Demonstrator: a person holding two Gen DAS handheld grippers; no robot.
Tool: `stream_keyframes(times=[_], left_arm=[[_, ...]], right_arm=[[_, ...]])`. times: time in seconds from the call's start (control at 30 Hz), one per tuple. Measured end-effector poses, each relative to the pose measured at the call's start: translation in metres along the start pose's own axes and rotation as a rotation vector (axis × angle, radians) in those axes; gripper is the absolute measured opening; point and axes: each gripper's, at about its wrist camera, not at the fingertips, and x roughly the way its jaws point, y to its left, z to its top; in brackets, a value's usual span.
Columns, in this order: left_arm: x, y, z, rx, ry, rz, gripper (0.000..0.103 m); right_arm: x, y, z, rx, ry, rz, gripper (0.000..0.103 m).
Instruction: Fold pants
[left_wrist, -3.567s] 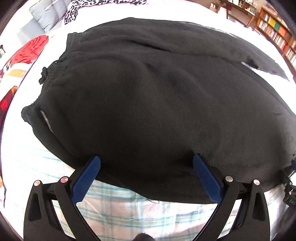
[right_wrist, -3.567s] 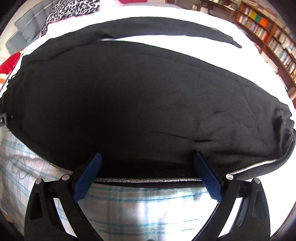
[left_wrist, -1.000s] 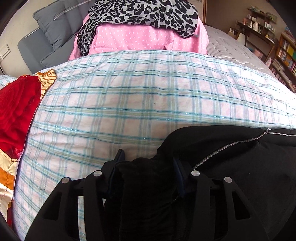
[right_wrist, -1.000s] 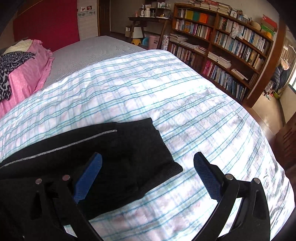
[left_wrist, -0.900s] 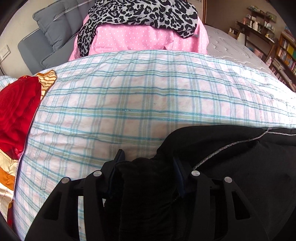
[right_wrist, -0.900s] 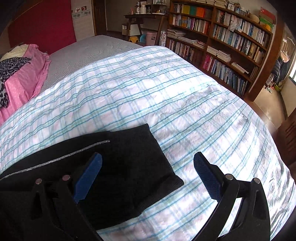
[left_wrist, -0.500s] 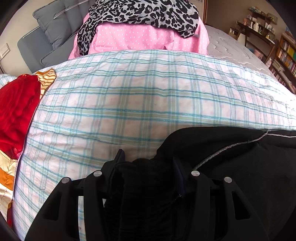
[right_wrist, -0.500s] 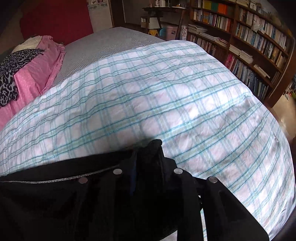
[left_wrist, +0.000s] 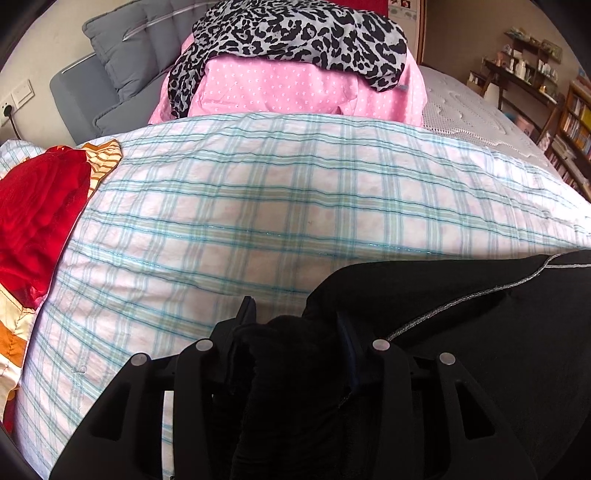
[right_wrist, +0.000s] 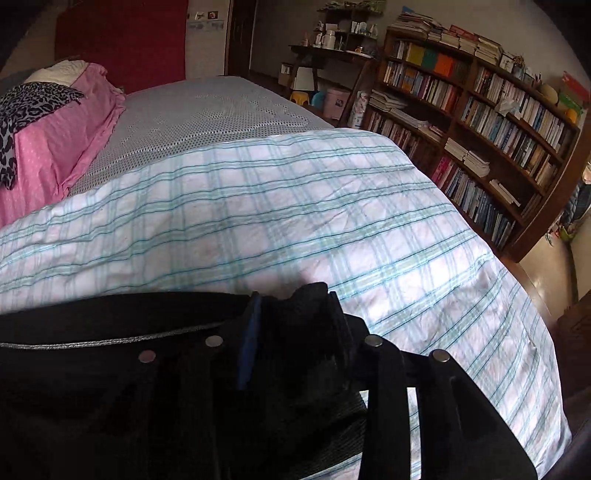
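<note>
The black pants (left_wrist: 480, 332) with a thin silver side stripe lie on the plaid bed cover (left_wrist: 277, 221). My left gripper (left_wrist: 295, 325) is shut on a bunched corner of the pants at their left end. In the right wrist view the pants (right_wrist: 110, 369) fill the lower left. My right gripper (right_wrist: 295, 314) is shut on the pants' cuff end, which bunches up between the blue pads (right_wrist: 249, 343). The fabric hides most of both grippers' fingers.
A red and orange cloth (left_wrist: 33, 221) lies at the left bed edge. A pink spotted pile (left_wrist: 288, 88) with a leopard print cloth (left_wrist: 295, 29) sits at the back by a grey sofa (left_wrist: 110, 66). Bookshelves (right_wrist: 480, 122) stand to the right of the bed.
My right gripper, open beside the cuff a second ago, has closed on it and lifted slightly. My left gripper has stayed shut on the pants, almost still.
</note>
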Motion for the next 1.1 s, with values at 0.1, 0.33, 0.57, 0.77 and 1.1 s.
stream_keyframes(times=[0.1, 0.33, 0.57, 0.77, 1.1], left_arm=[[0.002, -0.002, 0.001, 0.01, 0.005, 0.013, 0.045], [0.006, 0.001, 0.001, -0.009, 0.01, 0.007, 0.053], [0.005, 0.003, 0.0, -0.015, 0.013, 0.006, 0.056], [0.006, 0.004, -0.001, -0.024, 0.012, -0.002, 0.057], [0.007, 0.002, -0.001, -0.023, 0.014, -0.009, 0.058]], right_arm=[[0.001, -0.026, 0.004, 0.118, -0.005, 0.003, 0.07], [-0.027, -0.071, 0.023, 0.259, 0.008, -0.017, 0.063], [-0.015, -0.044, 0.027, 0.432, 0.211, 0.254, 0.063], [-0.005, -0.017, 0.027, 0.475, 0.273, 0.252, 0.063], [0.003, 0.001, 0.037, 0.38, 0.261, 0.149, 0.063]])
